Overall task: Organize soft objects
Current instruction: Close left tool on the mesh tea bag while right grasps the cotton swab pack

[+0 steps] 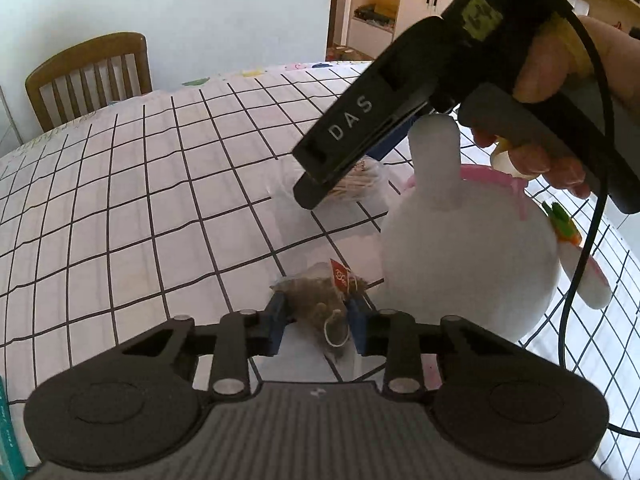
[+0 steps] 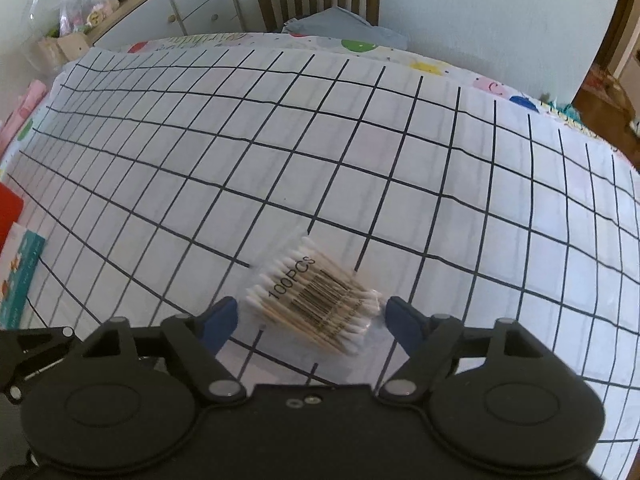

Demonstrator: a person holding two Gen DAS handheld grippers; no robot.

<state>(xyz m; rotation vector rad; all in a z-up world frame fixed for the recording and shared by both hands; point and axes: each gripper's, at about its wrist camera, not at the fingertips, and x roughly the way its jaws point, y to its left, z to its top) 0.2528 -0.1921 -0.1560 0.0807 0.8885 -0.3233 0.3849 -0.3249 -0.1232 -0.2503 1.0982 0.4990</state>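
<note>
A clear packet of tea bags (image 1: 316, 292) with a red tag lies on the grid tablecloth (image 1: 140, 200). My left gripper (image 1: 318, 326) has its blue pads pressed on both sides of the packet. A white plush rabbit (image 1: 468, 252) with a pink band stands just right of it. Further back, a hand holds my right gripper (image 1: 344, 176) over a pack of cotton swabs (image 1: 360, 184). In the right wrist view the cotton swab pack (image 2: 316, 296) lies between the fingers of my right gripper (image 2: 312, 316). That gripper is open, with a gap at the left pad.
A wooden chair (image 1: 88, 76) stands at the table's far side. Another chair holds a folded grey cloth (image 2: 340, 24). A teal box (image 2: 20, 276) and a red item (image 2: 8, 208) lie at the left edge. Drawers and shelves (image 2: 192, 4) line the wall.
</note>
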